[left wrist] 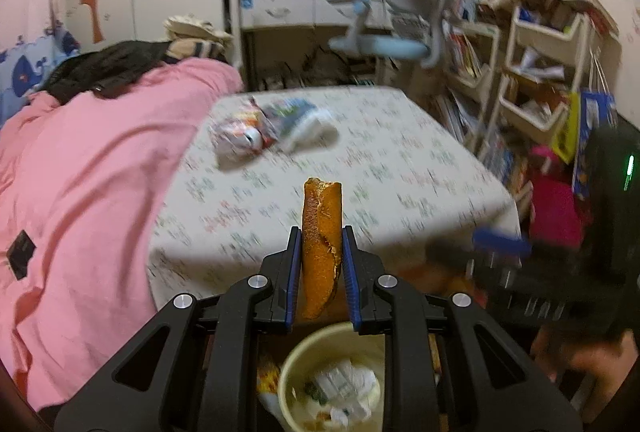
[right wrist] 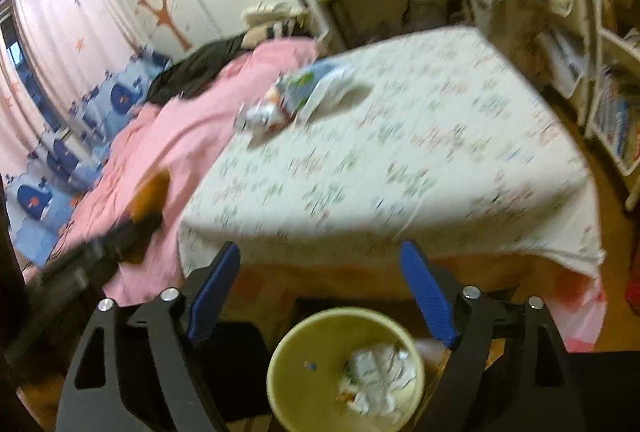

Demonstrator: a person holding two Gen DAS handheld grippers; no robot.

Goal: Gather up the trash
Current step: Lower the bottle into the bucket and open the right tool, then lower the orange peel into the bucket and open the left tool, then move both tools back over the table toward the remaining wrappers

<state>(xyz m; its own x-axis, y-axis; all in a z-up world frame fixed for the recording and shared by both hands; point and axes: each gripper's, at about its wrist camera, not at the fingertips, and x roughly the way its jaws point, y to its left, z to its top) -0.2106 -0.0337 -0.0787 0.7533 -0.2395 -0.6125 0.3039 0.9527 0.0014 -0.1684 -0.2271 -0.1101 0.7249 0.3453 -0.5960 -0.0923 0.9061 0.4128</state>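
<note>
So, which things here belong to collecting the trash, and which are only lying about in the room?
Belong to the job:
- orange peel, held in the left tool
- yellow bin with crumpled paper inside
- wrappers on the table
- right tool, open, empty

Just lying about:
- pink blanket
- blue chair
- shelves

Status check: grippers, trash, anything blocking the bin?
Left gripper shut on orange peel, above bin. Right gripper open, empty. Wrappers on table. Bin mouth unobstructed.
</note>
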